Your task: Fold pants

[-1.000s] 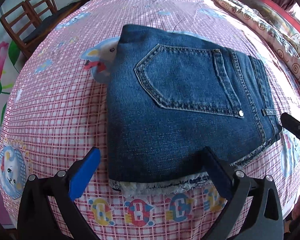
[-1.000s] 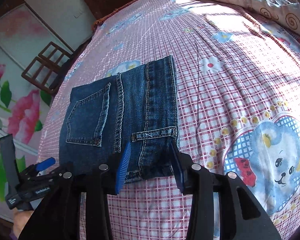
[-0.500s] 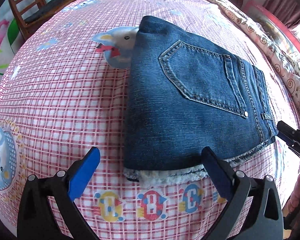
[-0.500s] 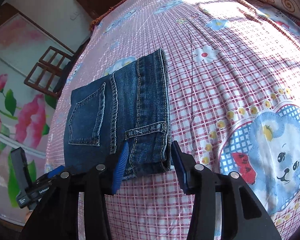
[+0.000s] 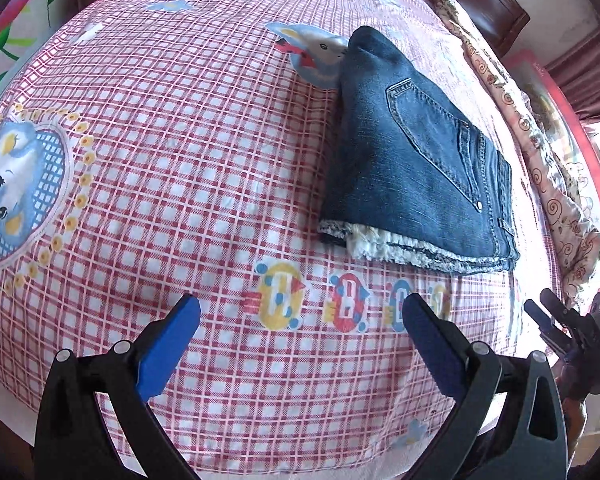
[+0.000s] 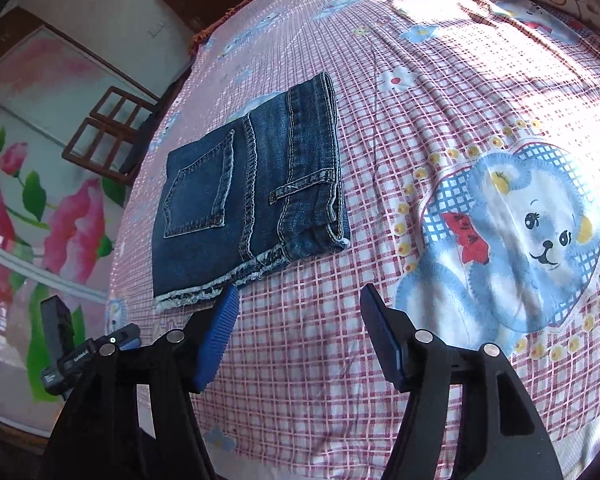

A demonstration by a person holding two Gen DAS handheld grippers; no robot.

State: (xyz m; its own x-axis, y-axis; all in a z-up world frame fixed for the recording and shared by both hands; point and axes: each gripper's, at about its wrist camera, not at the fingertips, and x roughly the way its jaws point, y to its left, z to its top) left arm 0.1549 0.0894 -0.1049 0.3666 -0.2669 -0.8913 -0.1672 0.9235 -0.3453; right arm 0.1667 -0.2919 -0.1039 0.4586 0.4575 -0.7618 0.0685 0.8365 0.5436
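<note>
Bed sheet (image 5: 188, 168): pink-and-white check, printed with cartoon bears, flowers and coloured letters, spread across the whole bed and filling most of both views. Patterned quilt (image 5: 548, 168): cream with swirl motifs, bunched along the far edge of the bed beyond the jeans. Wall (image 6: 40, 208): painted with large pink flowers and green leaves, beside the bed. Wooden chair (image 6: 108, 136): brown frame, standing off the bed near that wall. Jeans (image 5: 416, 168): dark blue denim, folded into a compact rectangle and lying flat on the sheet, back pocket facing up, frayed pale hems stacked along the near edge, the waistband with its belt loop along one side; one far corner lies over a printed bear. Left gripper (image 5: 300, 312): black frame with blue pads, jaws spread wide with nothing between them, held above the sheet near the printed letters, apart from the jeans. Right gripper (image 6: 300, 300): same make, jaws spread and empty, held above the sheet just short of the frayed edge; its left pad (image 6: 216, 340) shows a ribbed face. Neither gripper touches the denim.
</note>
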